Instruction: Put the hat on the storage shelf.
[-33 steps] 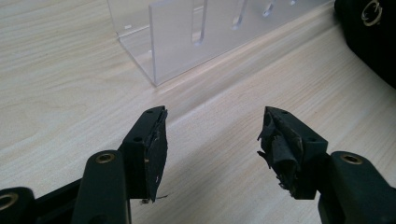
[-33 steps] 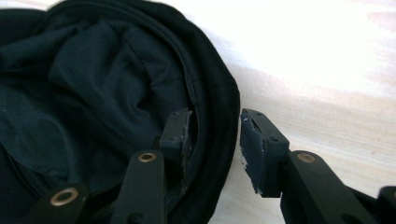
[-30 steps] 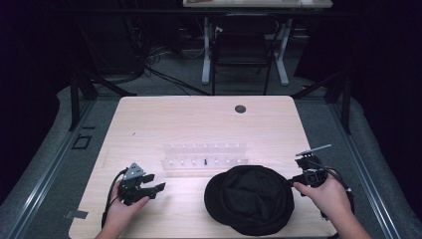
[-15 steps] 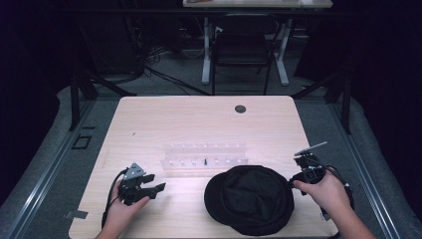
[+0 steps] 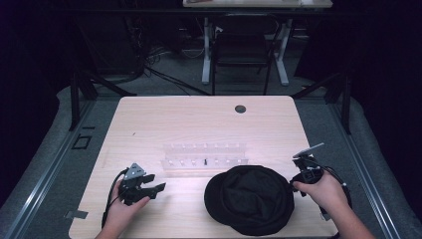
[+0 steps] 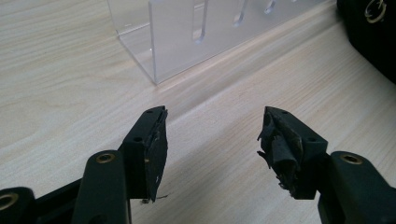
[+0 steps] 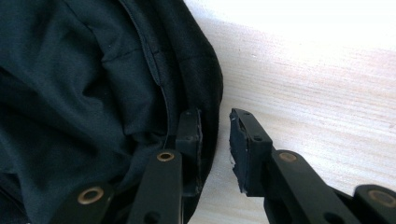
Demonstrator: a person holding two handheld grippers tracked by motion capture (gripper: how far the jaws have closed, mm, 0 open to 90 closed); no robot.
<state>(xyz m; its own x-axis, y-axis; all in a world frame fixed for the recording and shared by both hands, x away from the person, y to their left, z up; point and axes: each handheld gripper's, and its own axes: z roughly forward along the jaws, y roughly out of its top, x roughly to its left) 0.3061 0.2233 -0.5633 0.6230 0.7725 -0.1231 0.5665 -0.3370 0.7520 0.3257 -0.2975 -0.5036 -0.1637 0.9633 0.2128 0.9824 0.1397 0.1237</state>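
A black cloth hat (image 5: 251, 199) lies on the wooden table (image 5: 199, 124) near its front edge, right of centre. At the hat's right edge is my right gripper (image 5: 294, 183). In the right gripper view its jaws have just been closing; the right gripper (image 7: 215, 133) straddles the hat's rim (image 7: 210, 93), one pad lying against the cloth and the other a small gap off it. My left gripper (image 5: 158, 189) rests at the front left, and in its own view the left gripper (image 6: 212, 135) stands open over bare wood.
A clear acrylic rack (image 5: 204, 158) with slots stands mid-table behind the hat, close in front of the left jaws (image 6: 187, 37). A round cable hole (image 5: 240, 108) is near the far edge. A chair (image 5: 244, 50) and table legs stand beyond.
My right hand has edged slightly toward the hat's right rim. The left hand and the hat have stayed put.
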